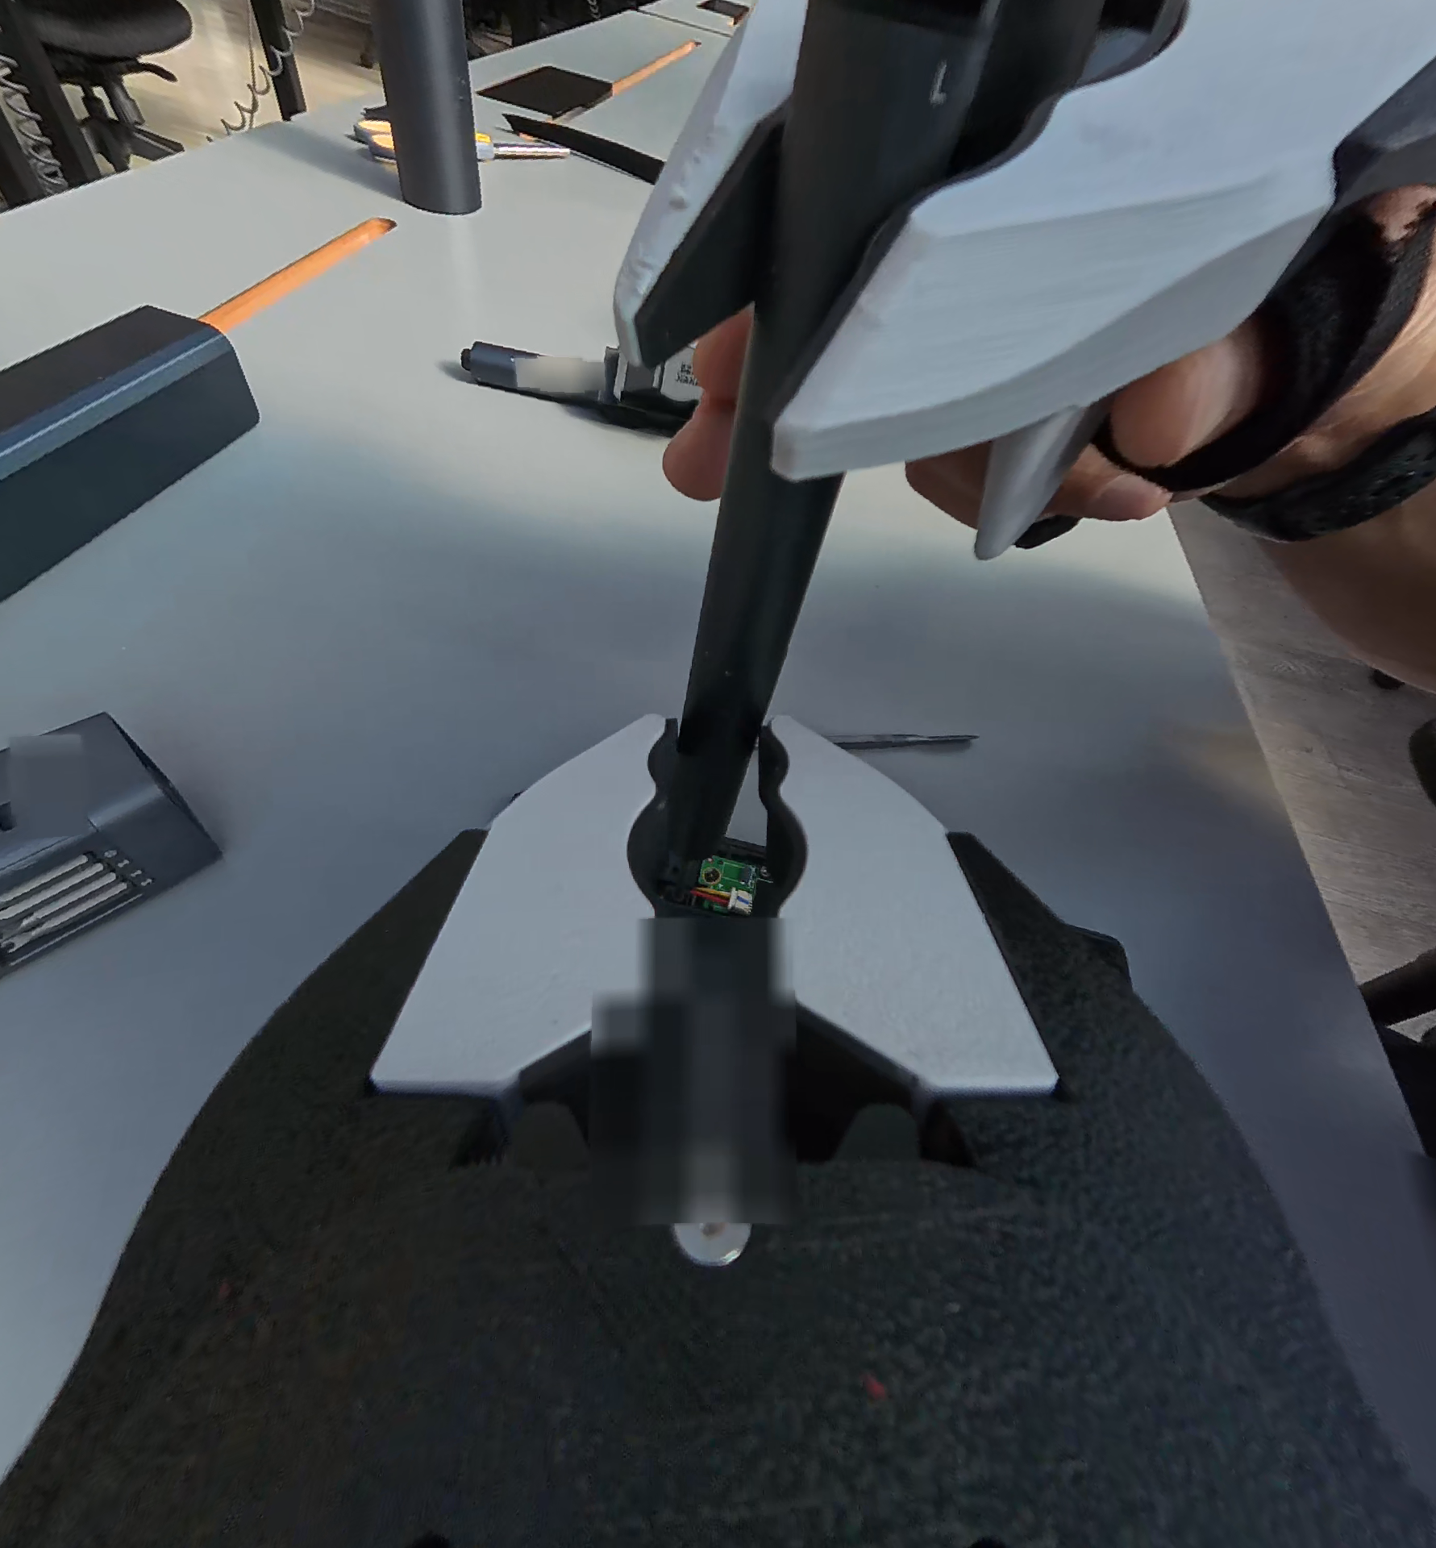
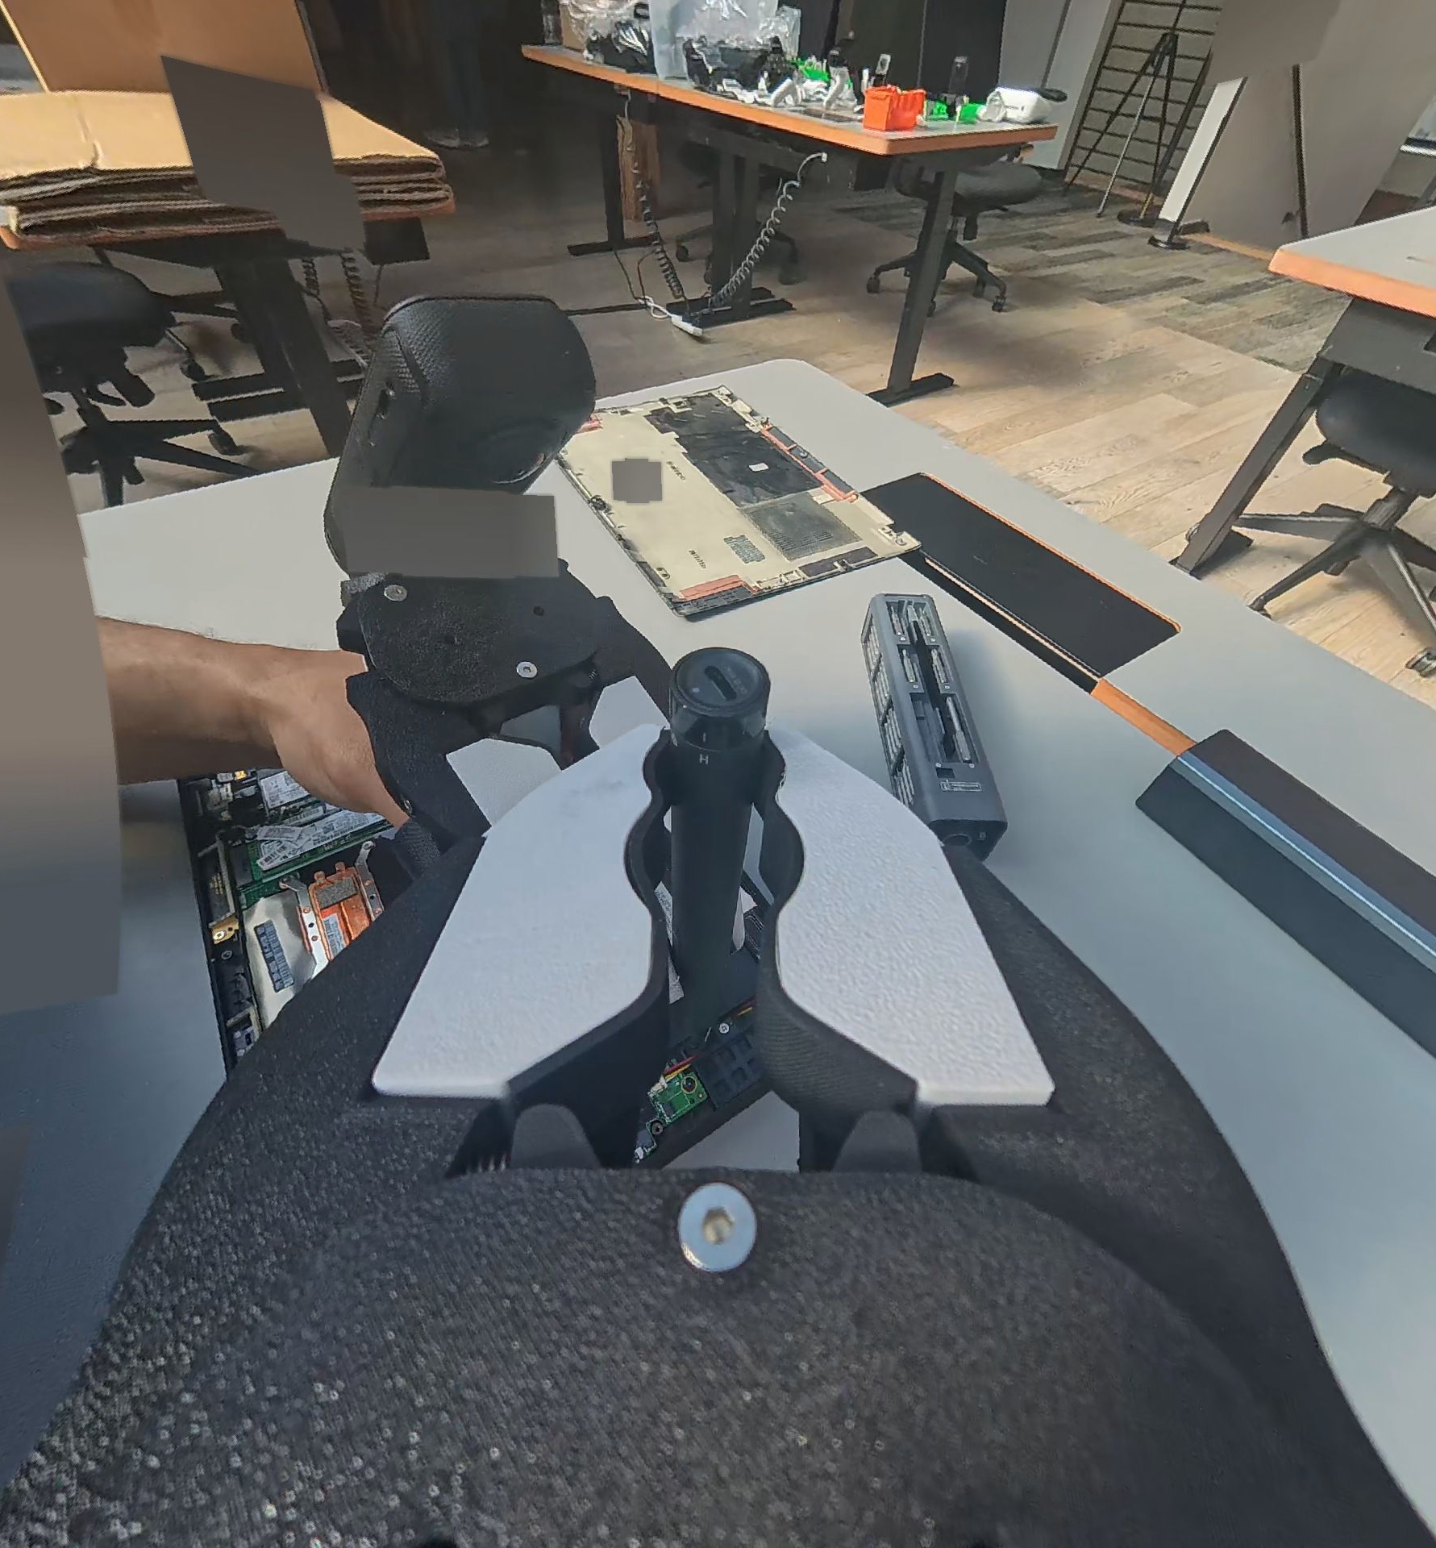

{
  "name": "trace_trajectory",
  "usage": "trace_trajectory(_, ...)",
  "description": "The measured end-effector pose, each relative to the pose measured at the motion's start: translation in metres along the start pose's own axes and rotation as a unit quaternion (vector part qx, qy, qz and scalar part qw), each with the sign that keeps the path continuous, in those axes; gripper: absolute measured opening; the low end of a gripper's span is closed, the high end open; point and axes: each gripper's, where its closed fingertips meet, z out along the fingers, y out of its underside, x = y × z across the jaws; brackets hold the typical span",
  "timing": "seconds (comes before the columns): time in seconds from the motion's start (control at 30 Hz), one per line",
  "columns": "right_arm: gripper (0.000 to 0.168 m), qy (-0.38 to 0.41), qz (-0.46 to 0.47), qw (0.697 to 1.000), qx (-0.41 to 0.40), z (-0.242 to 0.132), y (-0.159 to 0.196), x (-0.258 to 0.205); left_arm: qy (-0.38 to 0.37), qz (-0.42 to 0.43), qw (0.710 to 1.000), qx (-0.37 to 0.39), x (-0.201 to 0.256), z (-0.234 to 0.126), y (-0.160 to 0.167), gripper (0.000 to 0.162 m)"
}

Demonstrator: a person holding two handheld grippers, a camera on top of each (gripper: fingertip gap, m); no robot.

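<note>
A black pen-shaped electric screwdriver stands nearly upright over an opened laptop. Its tip is down by a small green circuit board. My right gripper is shut on the screwdriver's upper part, just under its cap. In the left wrist view it comes in from the top right, with a person's hand behind it. My left gripper is shut around the screwdriver's lower shaft. In the right wrist view the left gripper's body sits to the left, its fingertips hidden behind my right finger.
On the grey table lie an open bit case, the removed laptop bottom cover, a long dark bar and a small grey part. A grey post stands behind. The table edge runs on the right. Spacing between my two grippers at the tips: around 8 cm.
</note>
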Motion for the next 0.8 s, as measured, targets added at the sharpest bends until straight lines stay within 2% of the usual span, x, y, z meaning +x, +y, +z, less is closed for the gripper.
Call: trace_trajectory(0.8,0.018,-0.008,-0.002,1.0,0.003,0.0011,0.0006,-0.0026,0.003,0.018,1.0,-0.007,0.0002,-0.0004,0.0017,0.017)
